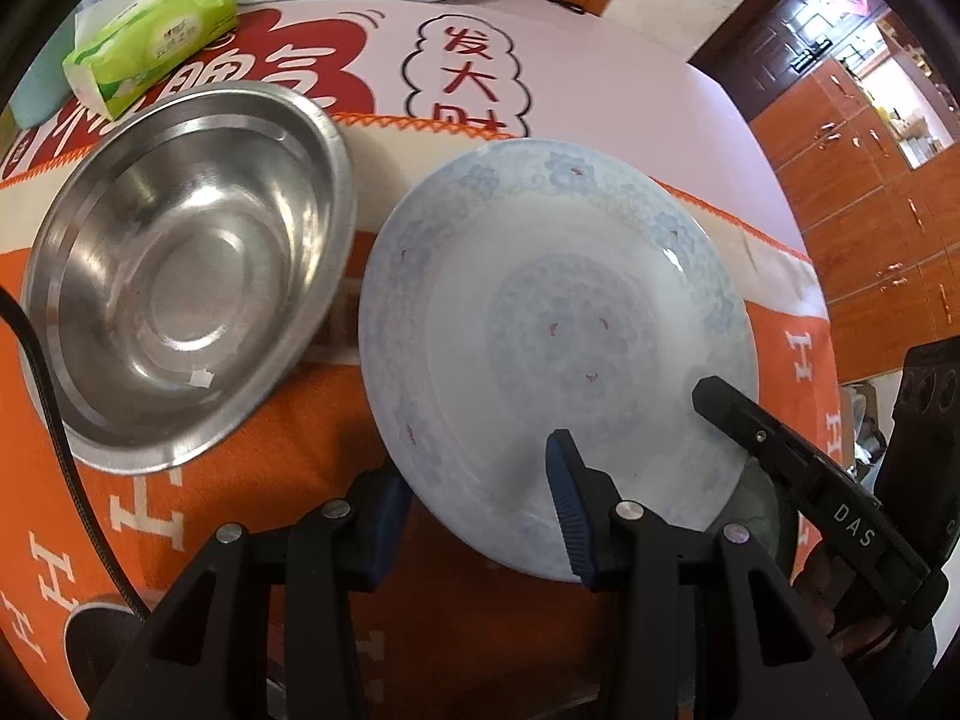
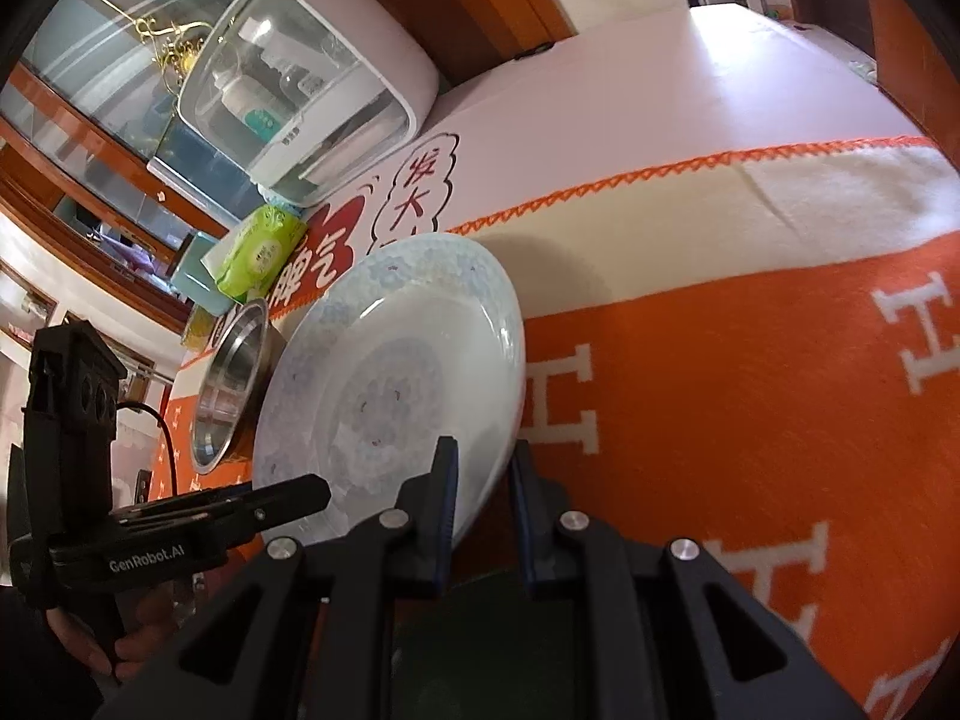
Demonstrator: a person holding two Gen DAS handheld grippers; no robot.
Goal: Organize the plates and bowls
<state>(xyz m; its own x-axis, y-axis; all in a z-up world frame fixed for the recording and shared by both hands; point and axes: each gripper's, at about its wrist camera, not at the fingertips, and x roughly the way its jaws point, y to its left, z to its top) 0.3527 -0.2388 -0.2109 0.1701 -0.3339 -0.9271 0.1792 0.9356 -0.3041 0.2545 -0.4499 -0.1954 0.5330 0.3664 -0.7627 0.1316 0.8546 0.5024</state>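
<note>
- Porcelain, white with a pale blue flower pattern: a plate [image 1: 558, 324] is held tilted above an orange blanket [image 1: 288, 450] that covers the table.
- Right gripper [image 2: 483, 468] pinches the plate's near rim, one finger over the face and one behind it, its jaws pressed almost together on the thin edge.
- Left gripper [image 1: 474, 498] straddles the plate's lower edge. One blue pad [image 1: 567, 498] lies on the plate's face; the other finger sits off to the left, below the rim. Its jaws stand partly spread, and I cannot tell whether they press on the plate.
- A dark bowl or dish [image 1: 759, 504] peeps out under the plate's lower right edge, mostly hidden.
- A steel bowl [image 1: 192, 276] sits empty on the blanket, just beside the plate on the left as the left wrist view shows it.
- Seen from the right wrist, the plate stands nearly edge-on, its face turned to the left, with the steel bowl beyond it.
- Key relation: the steel bowl lies on the left gripper's side, away from the right gripper, so a move toward it would likely carry the plate leftward.
- A green tissue pack [image 1: 150, 36] and a white appliance [image 2: 312, 96] sit at the table's far end, well apart from the plate.
</note>
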